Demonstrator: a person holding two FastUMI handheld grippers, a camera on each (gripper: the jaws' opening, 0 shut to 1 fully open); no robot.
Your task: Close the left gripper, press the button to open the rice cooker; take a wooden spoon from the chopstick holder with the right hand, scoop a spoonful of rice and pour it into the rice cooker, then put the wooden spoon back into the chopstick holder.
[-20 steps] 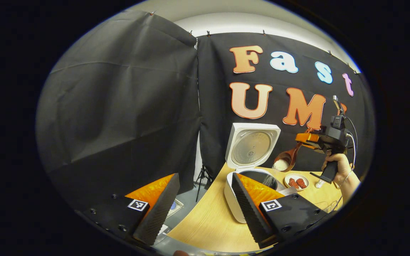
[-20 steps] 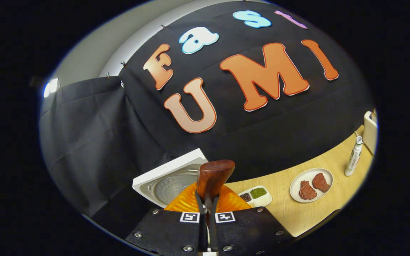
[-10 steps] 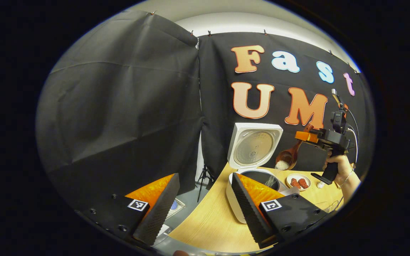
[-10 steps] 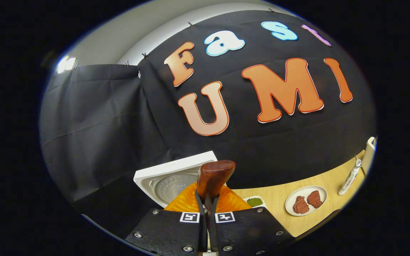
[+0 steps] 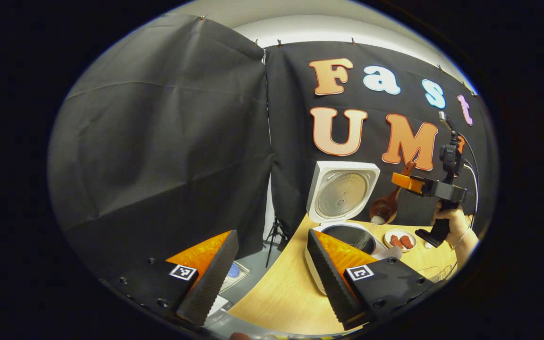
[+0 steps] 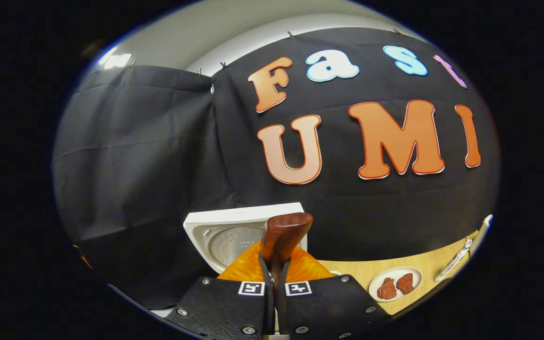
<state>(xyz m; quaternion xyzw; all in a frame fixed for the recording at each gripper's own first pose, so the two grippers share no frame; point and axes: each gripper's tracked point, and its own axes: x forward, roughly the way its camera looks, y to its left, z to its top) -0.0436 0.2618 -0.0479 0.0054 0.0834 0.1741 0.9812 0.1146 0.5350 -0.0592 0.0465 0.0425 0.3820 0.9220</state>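
The wooden spoon (image 6: 282, 236) is pinched by its handle in the right gripper (image 6: 274, 283), tipped above the open rice cooker (image 5: 343, 226), and rice is being poured into the pot. The left gripper (image 5: 267, 269) is held spread, empty, beside the cooker. Next, the spoon must be emptied and carried back to the chopstick holder. A plate of meat (image 6: 395, 285) is seen on the wooden table (image 5: 281, 297), black cloth behind.

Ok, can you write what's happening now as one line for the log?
step: pouring rice | right tongs: shut on wooden spoon, tipped over rice cooker | lid: open | left tongs: open, empty
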